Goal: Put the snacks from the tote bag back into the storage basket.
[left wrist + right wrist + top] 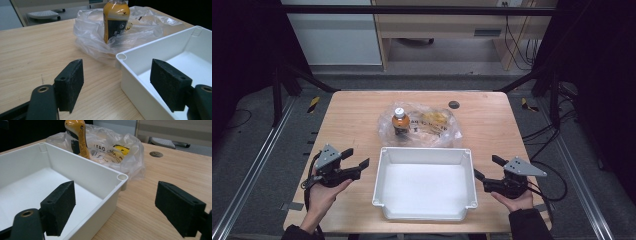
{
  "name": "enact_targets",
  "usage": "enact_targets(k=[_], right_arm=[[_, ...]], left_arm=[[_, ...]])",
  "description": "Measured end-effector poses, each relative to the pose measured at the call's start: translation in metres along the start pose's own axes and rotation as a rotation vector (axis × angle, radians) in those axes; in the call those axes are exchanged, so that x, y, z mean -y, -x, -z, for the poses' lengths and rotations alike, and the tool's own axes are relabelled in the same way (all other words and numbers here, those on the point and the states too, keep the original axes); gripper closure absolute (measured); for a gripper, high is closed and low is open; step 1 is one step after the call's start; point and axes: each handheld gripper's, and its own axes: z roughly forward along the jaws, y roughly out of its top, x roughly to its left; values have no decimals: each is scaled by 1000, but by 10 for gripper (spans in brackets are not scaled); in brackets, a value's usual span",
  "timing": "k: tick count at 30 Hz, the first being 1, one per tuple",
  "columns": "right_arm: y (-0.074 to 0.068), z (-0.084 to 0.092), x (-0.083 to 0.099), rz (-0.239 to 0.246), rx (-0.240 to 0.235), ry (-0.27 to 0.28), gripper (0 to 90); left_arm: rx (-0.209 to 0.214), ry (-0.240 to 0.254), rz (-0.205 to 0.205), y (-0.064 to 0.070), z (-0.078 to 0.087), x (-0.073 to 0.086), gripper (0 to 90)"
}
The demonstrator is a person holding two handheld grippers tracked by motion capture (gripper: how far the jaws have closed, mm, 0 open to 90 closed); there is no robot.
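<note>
A white plastic bin (382, 179) stands empty at the table's front middle. Behind it lies a crumpled clear plastic bag (439, 131) with an orange-drink bottle (400, 122) upright in it and a yellow item (435, 118) beside the bottle. My left gripper (354, 158) is held left of the bin, open, nothing between its jaws. My right gripper (487, 167) is held right of the bin, open and empty too. The left gripper view has the bottle (116, 18) and the bin's corner (121, 56) ahead. In the right gripper view the bin's corner (122, 177) lies between the jaws.
A round cable hole (454, 104) sits in the wooden table (352, 115) near its far edge. Metal frame rails (257, 160) run along both sides of the table. Bare wood lies left and right of the bin.
</note>
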Motion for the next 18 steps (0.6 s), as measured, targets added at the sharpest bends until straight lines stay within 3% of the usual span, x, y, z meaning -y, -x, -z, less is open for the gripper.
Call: enact_targets(k=[18], right_arm=[[-1,0,0,5,0,-10,165]], left_arm=[[26,24,-25,9,-20,-29,275]])
